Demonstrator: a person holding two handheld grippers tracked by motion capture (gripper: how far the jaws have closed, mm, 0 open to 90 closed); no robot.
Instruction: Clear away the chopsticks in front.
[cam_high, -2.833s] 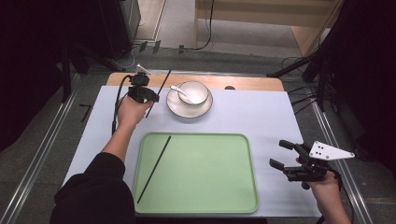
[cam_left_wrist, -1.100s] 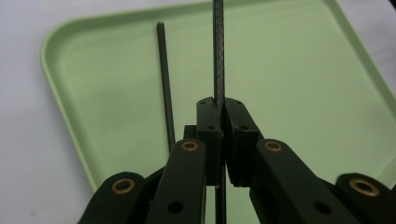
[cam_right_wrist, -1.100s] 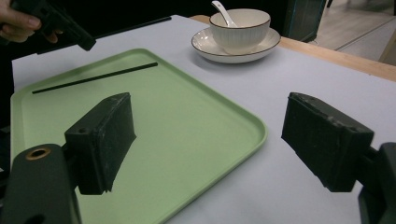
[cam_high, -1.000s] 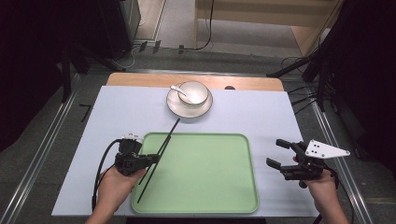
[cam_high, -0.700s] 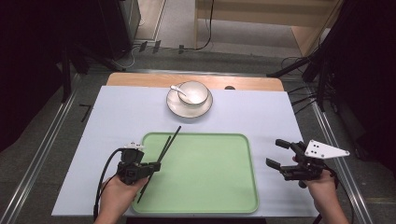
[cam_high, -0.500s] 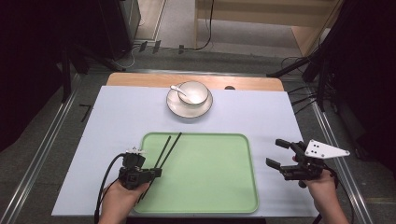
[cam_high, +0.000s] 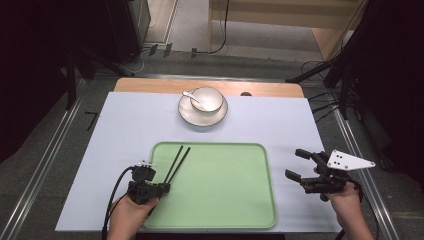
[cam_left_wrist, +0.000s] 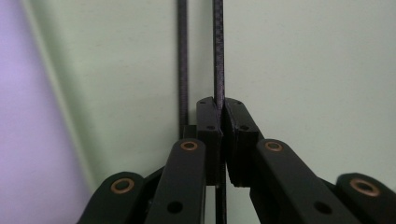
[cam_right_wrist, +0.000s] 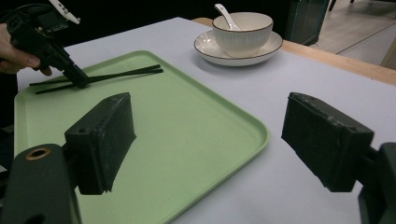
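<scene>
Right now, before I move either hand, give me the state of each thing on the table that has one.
Left gripper: shut on one chopstick, low over the tray.
Held chopstick: clamped between the jaws, pointing out across the tray.
Second chopstick: free, lying beside the held one.
Right gripper: open, nothing between the jaws.
Green tray: flat on the table.
Bowl: upright on its saucer.
Spoon: resting in the bowl.

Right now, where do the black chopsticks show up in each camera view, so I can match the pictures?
High view: the chopsticks lie at the green tray's left end, slanting up-right from the left gripper.
Left gripper view: two thin vertical rods at top centre, one clamped by the gripper.
Right gripper view: upper left, lying on the tray.
Shared landmark: the green tray.
</scene>
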